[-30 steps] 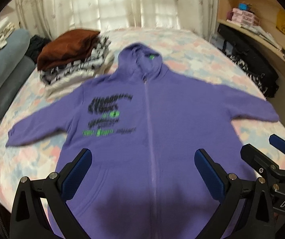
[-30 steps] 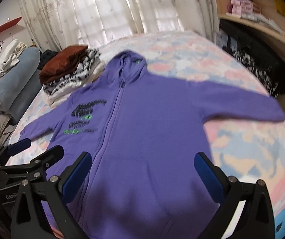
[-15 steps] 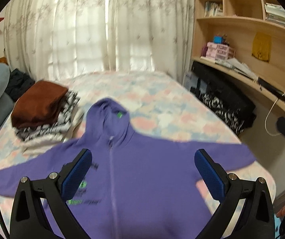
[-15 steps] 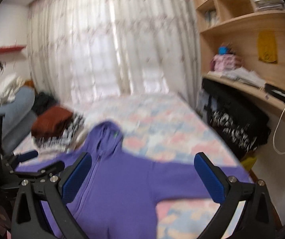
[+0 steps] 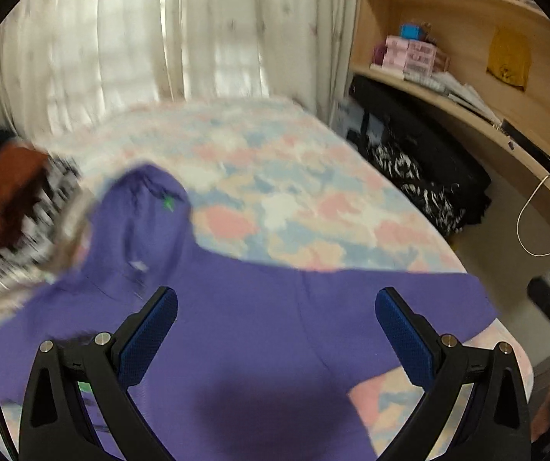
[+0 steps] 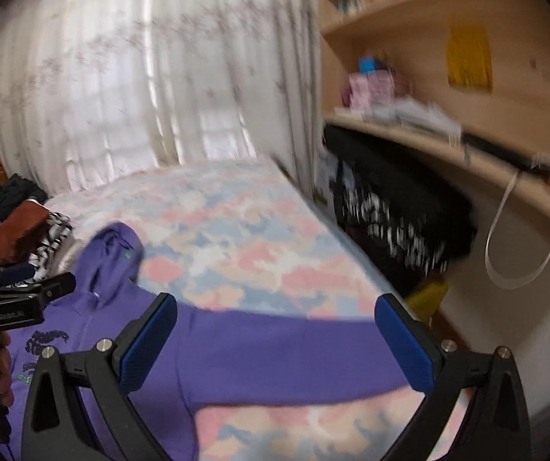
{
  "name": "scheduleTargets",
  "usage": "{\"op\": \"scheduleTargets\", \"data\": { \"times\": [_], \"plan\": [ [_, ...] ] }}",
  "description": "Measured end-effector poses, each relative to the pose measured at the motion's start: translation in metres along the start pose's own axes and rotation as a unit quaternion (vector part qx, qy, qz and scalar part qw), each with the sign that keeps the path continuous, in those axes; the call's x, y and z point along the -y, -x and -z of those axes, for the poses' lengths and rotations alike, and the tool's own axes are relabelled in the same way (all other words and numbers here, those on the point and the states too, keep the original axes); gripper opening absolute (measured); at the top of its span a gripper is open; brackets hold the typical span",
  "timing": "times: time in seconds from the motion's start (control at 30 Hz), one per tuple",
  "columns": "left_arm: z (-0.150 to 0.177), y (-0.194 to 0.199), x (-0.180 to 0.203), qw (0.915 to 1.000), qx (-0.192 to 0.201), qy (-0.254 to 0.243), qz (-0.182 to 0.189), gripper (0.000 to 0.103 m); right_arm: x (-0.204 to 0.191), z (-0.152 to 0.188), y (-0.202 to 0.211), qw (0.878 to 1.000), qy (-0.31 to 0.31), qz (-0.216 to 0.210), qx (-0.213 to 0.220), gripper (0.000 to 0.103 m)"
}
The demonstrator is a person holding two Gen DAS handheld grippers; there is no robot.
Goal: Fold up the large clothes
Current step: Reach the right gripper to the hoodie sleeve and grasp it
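Observation:
A purple zip hoodie lies flat, front up, on the bed, hood toward the window and sleeves spread; it also shows in the right wrist view. My left gripper is open and empty, above the hoodie's chest and right sleeve. My right gripper is open and empty, above the right sleeve near the bed's right edge. The left gripper also shows at the left of the right wrist view. Both views are blurred by motion.
The bed has a pastel patchwork cover. A stack of folded clothes lies left of the hood. A black patterned bag sits under a wooden desk shelf on the right. Curtains hang behind.
Both grippers have swung to the right, toward the hoodie's right sleeve and the bed's right edge. Both stay open and empty.

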State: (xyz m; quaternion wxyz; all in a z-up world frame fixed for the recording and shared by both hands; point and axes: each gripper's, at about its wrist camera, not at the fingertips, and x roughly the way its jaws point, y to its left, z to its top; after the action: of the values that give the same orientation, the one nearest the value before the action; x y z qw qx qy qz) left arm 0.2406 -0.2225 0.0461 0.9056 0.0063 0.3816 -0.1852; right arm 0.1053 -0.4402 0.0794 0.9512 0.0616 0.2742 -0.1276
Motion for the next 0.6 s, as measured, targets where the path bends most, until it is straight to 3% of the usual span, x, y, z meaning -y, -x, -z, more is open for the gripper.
{"op": "scheduleTargets", "data": {
  "times": [0.27,0.43,0.5,0.6],
  "plan": [
    [0.054,-0.098,0.012,0.9955,-0.088,0.020,-0.031,0.102,0.060,0.082,-0.077,0.991,-0.081,0.019,-0.106,0.103],
    [0.072,-0.134,0.022,0.9916,-0.110,0.011,-0.067,0.100,0.108,0.126,-0.110,0.972,-0.166,0.031,-0.161,0.090],
    [0.076,-0.144,0.022,0.9898,-0.128,0.020,-0.059,0.100,0.127,0.142,-0.121,0.959,-0.214,0.020,-0.184,0.082],
    [0.080,-0.155,0.020,0.9881,-0.145,0.040,-0.030,0.095,0.146,0.151,-0.129,0.946,-0.265,0.007,-0.185,0.079]
  ]
}}
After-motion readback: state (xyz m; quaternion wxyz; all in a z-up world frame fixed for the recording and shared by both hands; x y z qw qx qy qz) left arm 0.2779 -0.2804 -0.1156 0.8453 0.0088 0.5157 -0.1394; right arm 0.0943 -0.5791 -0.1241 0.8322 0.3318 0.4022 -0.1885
